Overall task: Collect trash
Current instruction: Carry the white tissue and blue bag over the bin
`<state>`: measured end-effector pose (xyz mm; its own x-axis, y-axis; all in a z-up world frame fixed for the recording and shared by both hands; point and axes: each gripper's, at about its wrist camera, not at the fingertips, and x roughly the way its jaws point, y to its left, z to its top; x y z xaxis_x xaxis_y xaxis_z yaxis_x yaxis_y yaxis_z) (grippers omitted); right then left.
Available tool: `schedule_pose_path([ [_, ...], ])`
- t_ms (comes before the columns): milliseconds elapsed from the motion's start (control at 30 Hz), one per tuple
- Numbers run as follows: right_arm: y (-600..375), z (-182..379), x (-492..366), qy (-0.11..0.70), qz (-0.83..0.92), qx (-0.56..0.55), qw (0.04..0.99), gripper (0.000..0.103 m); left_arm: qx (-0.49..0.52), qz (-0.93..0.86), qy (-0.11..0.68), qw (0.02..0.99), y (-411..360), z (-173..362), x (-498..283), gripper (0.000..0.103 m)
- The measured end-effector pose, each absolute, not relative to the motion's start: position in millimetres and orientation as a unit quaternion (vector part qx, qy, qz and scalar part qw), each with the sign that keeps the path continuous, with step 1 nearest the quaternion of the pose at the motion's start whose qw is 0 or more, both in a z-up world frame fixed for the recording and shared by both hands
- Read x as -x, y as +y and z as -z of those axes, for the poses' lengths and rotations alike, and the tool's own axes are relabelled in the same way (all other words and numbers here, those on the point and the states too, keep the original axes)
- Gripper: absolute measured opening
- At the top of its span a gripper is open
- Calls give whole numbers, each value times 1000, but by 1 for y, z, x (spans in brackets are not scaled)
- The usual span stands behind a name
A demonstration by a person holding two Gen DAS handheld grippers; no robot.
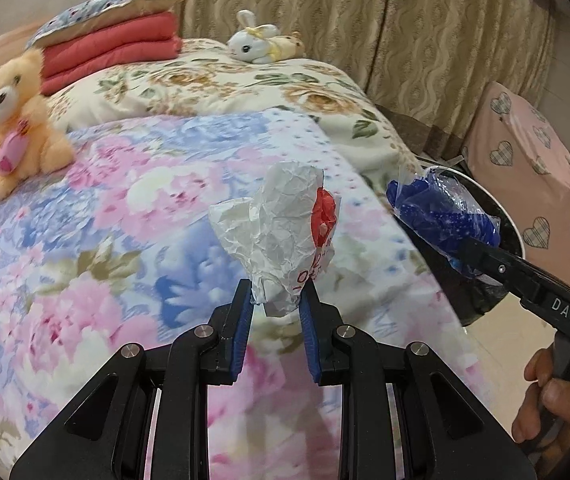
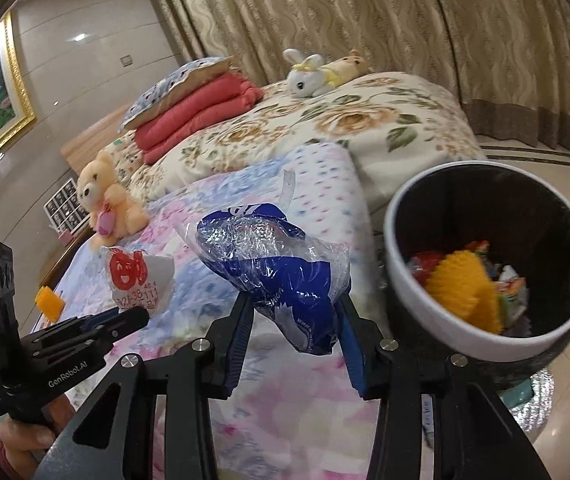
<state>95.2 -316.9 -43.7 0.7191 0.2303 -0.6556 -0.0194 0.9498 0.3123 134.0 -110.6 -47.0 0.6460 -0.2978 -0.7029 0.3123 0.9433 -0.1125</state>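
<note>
A bed (image 1: pixel 133 216) fills most of both views, spread with a pink-and-blue floral quilt (image 2: pixel 205 240) in front and a cream quilt with brown roses (image 1: pixel 285 80) behind it. Beige patterned curtains (image 2: pixel 365 20) hang along the far wall. On the far end of the bed lies a stack of folded coral blankets (image 1: pixel 113 52) with a dotted pillow (image 1: pixel 105 8) on top. A peach teddy bear (image 1: pixel 17 120) holding something pink sits at the bed's left edge, and a white bunny plush (image 1: pixel 251 42) lies beside a small yellow plush (image 2: pixel 345 66) on the cream quilt.

Just beside the bed on the tiled floor stands a round trash bin (image 2: pixel 413 280), white outside and dark inside, with a yellow crinkled item (image 2: pixel 465 284) and other wrappers at its bottom.

The right gripper (image 2: pixel 295 320) is clamped partway on a crumpled blue-and-clear plastic bag (image 2: pixel 281 264), held in the air above the quilt, just beside the bin's rim. The left gripper (image 1: pixel 277 300) is pinched narrowly on the lower end of a crumpled white paper wrapper with red print (image 1: pixel 277 224), which stands up from the pads above the floral quilt. In the right wrist view that wrapper sits to the left of the blue bag, and a small orange piece (image 2: pixel 49 300) lies on the bed edge near it
</note>
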Motion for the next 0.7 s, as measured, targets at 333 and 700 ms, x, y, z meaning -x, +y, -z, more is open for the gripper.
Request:
schedule_pose_path([
  [333, -352, 38, -86, 360, -39, -151, 920, 44, -30, 202, 383, 901, -153, 42, -141, 22],
  [700, -374, 37, -86, 360, -26, -159, 919, 44, -39, 217, 384, 896, -178, 42, -147, 22],
])
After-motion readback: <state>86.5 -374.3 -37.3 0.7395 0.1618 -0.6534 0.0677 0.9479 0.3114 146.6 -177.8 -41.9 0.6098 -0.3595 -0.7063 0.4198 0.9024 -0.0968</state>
